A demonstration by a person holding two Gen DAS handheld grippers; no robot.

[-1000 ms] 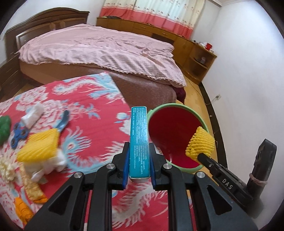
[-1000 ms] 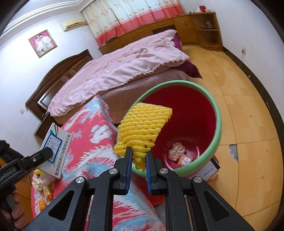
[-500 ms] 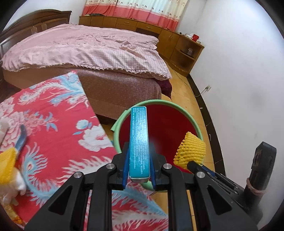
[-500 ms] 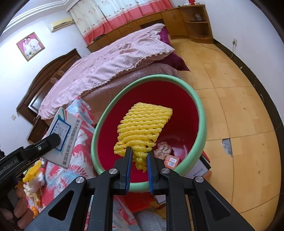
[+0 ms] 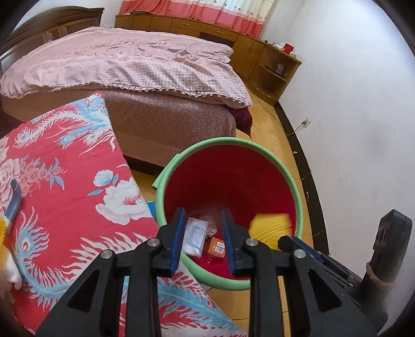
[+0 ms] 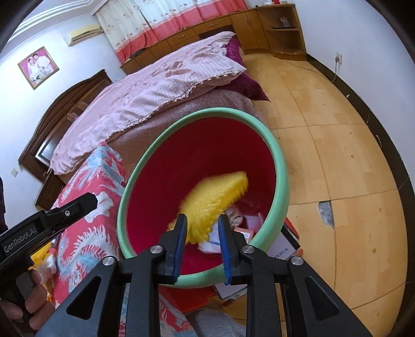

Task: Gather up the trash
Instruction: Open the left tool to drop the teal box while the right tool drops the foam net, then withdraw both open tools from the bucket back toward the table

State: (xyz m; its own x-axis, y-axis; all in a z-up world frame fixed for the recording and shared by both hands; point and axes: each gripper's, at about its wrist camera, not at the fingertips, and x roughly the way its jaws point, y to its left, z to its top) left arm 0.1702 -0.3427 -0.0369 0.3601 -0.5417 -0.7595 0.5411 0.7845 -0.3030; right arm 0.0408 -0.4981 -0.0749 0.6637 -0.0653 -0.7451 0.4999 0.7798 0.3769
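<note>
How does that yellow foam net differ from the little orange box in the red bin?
The yellow foam net is blurred and above the bin's floor, just beyond the right gripper, whose jaws are opening; the orange box lies sharp and flat on the bottom. The net is larger and ribbed, the box small and smooth. Both are inside the bin.

A bed (image 5: 135,64) with a pink checked cover (image 6: 155,88) stands beyond a red floral cloth (image 5: 64,186). Wooden cabinets (image 5: 202,33) line the wall under striped curtains (image 5: 207,10). 1 framed photo (image 6: 38,67) hangs near an air conditioner (image 6: 84,32).
</note>
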